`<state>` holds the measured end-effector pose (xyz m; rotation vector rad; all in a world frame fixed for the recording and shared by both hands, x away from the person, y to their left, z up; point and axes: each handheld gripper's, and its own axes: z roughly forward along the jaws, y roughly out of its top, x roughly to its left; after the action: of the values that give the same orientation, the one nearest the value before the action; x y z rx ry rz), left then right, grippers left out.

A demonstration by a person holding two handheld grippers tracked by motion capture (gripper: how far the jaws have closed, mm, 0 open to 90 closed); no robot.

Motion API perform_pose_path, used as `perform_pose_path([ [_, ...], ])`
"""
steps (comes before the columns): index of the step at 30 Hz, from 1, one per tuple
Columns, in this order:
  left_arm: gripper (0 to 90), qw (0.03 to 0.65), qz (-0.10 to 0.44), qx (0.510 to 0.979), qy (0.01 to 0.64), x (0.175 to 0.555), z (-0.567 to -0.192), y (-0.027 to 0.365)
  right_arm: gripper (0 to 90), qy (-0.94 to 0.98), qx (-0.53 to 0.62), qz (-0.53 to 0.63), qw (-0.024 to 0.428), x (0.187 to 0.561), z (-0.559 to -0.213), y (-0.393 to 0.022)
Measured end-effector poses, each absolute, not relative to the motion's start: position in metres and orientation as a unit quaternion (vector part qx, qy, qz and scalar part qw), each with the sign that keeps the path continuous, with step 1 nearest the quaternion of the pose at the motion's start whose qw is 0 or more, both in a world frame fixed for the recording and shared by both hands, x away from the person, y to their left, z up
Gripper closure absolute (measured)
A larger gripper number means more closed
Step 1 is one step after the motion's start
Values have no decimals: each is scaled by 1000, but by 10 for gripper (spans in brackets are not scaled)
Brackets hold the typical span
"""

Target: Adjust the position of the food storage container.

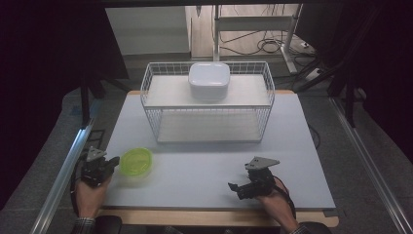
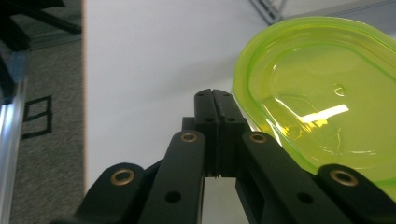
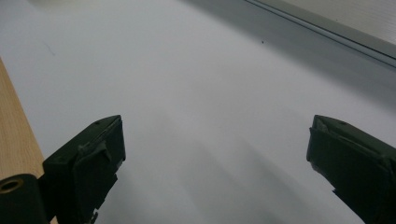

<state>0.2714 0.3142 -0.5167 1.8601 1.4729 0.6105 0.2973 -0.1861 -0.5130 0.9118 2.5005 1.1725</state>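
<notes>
In the left gripper view the green lid (image 2: 322, 98) is cut off at the right and lower edges. Whether it touches the closed fingers (image 2: 223, 112) of the left gripper (image 2: 213, 100) cannot be determined. The contents of the white container (image 1: 209, 80) are concealed.

Just beside your left gripper (image 2: 215, 100), whose jaws are matt black plastic with brass-looking rivets, the green lid (image 2: 322, 93) is glossy translucent plastic, while under your right gripper (image 3: 215, 154) the table (image 3: 196, 84) is a smooth matt white sheet with a bare wood edge.
</notes>
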Motion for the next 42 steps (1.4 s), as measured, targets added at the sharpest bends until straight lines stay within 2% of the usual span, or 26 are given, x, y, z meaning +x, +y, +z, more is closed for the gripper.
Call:
perform_pose_path([
  [18, 897, 362, 185, 760, 508, 282, -516, 259, 47, 858, 308, 394, 115, 297, -515, -183],
  [29, 897, 355, 155, 763, 518, 280, -525, 269, 47, 860, 306, 393, 116, 297, -516, -183],
  [35, 875, 355, 139, 781, 494, 283, -532, 265, 47, 861, 305, 391, 116, 297, -516, -183],
  [42, 896, 362, 125, 800, 461, 284, -534, 252, 47, 862, 304, 389, 115, 297, -517, -182],
])
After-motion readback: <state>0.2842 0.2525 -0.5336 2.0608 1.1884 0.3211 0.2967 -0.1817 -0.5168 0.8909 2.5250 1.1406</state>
